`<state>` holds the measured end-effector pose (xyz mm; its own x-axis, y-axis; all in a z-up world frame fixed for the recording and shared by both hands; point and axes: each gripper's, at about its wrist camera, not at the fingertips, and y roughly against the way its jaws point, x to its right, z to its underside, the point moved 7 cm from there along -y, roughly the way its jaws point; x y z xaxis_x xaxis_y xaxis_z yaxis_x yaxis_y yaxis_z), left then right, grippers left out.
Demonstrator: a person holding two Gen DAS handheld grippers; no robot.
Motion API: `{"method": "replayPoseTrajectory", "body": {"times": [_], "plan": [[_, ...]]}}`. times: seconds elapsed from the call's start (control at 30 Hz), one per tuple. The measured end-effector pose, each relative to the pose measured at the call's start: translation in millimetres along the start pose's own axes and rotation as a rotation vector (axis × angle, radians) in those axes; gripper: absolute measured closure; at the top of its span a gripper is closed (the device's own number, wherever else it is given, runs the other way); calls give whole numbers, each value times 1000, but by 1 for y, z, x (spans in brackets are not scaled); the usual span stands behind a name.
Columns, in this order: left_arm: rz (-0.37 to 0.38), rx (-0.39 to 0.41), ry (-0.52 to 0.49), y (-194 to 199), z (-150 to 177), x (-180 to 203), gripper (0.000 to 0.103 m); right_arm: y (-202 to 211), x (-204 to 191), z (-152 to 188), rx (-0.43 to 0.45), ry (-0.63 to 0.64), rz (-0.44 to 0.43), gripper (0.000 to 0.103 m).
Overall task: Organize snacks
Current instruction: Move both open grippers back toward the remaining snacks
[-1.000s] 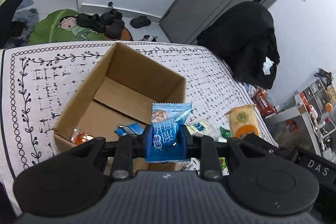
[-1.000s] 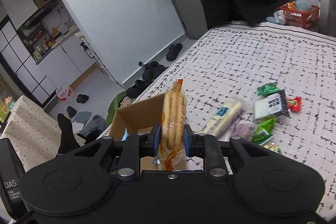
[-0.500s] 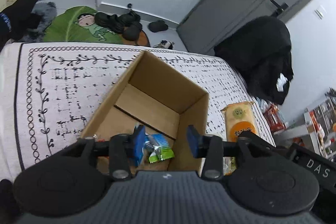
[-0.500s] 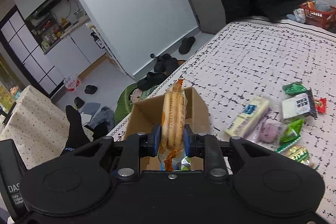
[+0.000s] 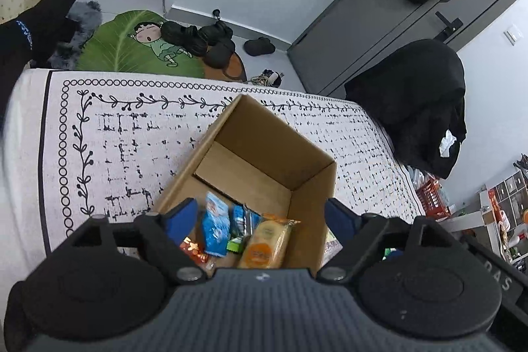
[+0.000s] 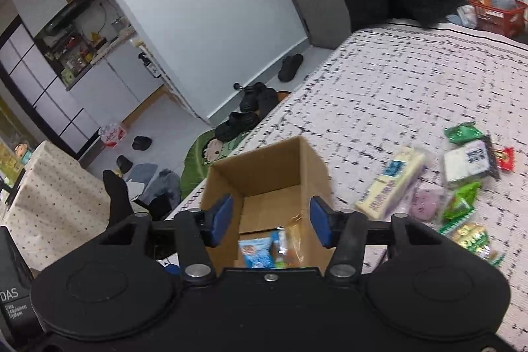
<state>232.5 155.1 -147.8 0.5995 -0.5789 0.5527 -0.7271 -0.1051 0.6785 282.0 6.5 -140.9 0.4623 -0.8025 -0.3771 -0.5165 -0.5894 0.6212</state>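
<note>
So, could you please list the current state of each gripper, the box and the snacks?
left gripper: open, empty, over the box.
right gripper: open, empty, over the box.
cardboard box: open-topped, upright, partly filled.
orange-label pack: lying in the box.
blue packet: lying in the box.
loose snacks: on the cloth, outside the box.

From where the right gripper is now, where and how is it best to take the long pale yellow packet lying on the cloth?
Probably across the middle of the long pale yellow packet, from above. It lies flat on the cloth, pointing diagonally, so turn the jaws across its narrow width. Its near end touches a purple snack; stay clear of it.
</note>
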Motion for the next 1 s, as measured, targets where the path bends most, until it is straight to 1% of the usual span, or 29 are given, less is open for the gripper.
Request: {"method": "replayPoseTrajectory", "body": {"times": [0.23,0.4,0.5,0.57,0.67,0.73,0.9,1.0], "plan": [[-1,-9,-58,0,10,15,15,17,36,6,-7,-38,52,46],[-5,-10,-103,0,21,30,14,32,63,10,-9,-45,82,43],[3,-9,-147,1,28,43,14,40,77,11,-1,-56,97,37],[5,-8,-176,2,33,50,14,45,84,11,4,-58,107,32],[15,-17,-218,1,42,62,14,53,96,13,12,-57,120,26],[18,-15,-252,2,48,69,14,56,104,14,15,-60,125,24],[41,-30,-322,2,63,88,14,62,120,19,4,-57,119,24],[45,-22,-380,2,74,99,14,63,129,23,-13,-36,128,24]]}}
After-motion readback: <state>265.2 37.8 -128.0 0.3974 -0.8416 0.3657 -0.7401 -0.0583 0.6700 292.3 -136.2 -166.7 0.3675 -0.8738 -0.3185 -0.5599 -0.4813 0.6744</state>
